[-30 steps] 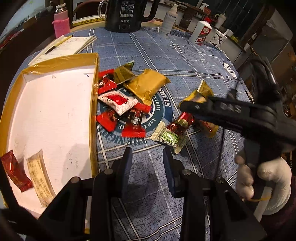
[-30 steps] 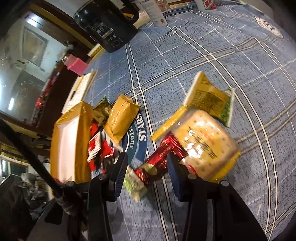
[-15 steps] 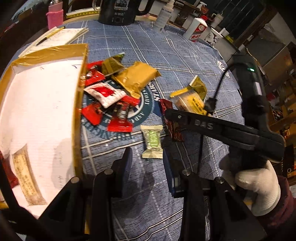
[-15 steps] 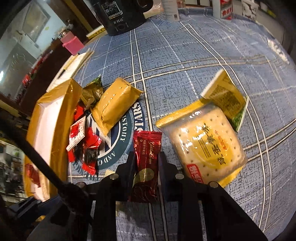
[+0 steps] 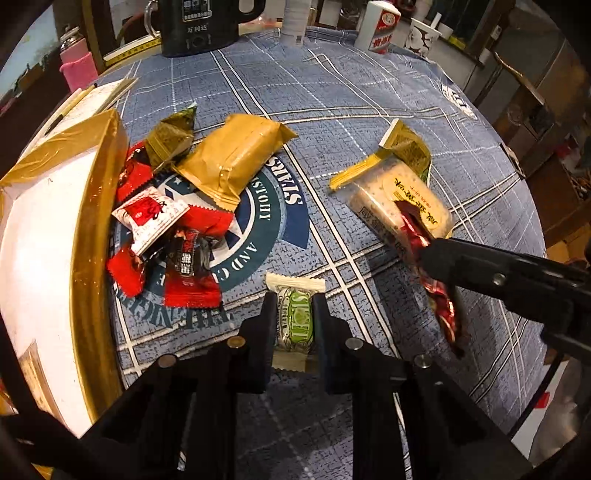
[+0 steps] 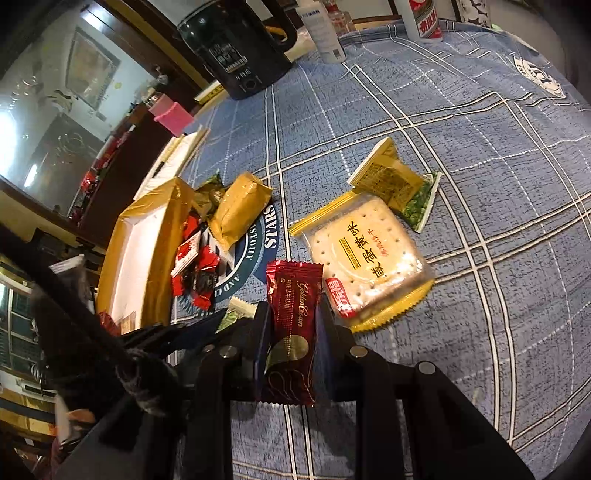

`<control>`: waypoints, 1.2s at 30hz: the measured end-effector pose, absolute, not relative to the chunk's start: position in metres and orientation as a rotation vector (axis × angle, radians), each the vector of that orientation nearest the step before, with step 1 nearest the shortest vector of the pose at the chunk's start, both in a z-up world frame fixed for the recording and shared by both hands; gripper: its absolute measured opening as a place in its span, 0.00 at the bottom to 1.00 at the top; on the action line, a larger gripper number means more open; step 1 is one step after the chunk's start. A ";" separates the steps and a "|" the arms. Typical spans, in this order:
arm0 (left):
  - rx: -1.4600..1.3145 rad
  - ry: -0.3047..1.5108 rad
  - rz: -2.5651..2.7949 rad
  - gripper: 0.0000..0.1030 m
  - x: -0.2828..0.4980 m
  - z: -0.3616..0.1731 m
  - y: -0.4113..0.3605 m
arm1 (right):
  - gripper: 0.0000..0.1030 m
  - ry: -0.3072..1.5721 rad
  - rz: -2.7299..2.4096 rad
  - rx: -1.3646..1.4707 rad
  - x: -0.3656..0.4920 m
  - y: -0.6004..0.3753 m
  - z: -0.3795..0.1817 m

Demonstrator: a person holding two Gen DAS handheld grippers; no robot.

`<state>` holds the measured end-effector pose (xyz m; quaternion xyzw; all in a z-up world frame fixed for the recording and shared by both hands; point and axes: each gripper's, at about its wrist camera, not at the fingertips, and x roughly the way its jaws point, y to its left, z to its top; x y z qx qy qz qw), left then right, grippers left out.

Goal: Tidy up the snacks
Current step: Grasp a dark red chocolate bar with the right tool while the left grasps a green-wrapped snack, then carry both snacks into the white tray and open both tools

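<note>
Left wrist | left tool (image 5: 294, 325) now clamps green candy (image 5: 295, 318), seemingly.

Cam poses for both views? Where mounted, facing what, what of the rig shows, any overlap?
Left wrist: on the left gripper, angled steeply down at the blue tablecloth; its fingers clamp the green candy; the right gripper enters from the right.
Right wrist: on the right gripper, looking down at the table; its fingers clamp the dark red candy; the left gripper's tip shows lower left.
Shared: cracker pack, gold pouch, gold-edged tray, black kettle.
</note>
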<state>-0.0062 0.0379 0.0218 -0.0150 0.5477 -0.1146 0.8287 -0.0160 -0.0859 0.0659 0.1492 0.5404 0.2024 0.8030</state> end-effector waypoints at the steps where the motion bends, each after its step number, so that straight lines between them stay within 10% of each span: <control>1: -0.053 1.158 -0.238 0.19 -0.007 0.024 0.040 | 0.23 1.152 0.441 0.318 -0.018 -0.088 0.068; 15: -0.230 1.014 -0.026 0.19 -0.052 0.091 0.147 | 0.23 1.121 0.629 0.278 -0.018 -0.028 0.092; 36: -0.323 1.109 0.151 0.20 -0.033 0.036 0.332 | 0.23 1.245 0.813 -0.002 -0.008 0.220 0.049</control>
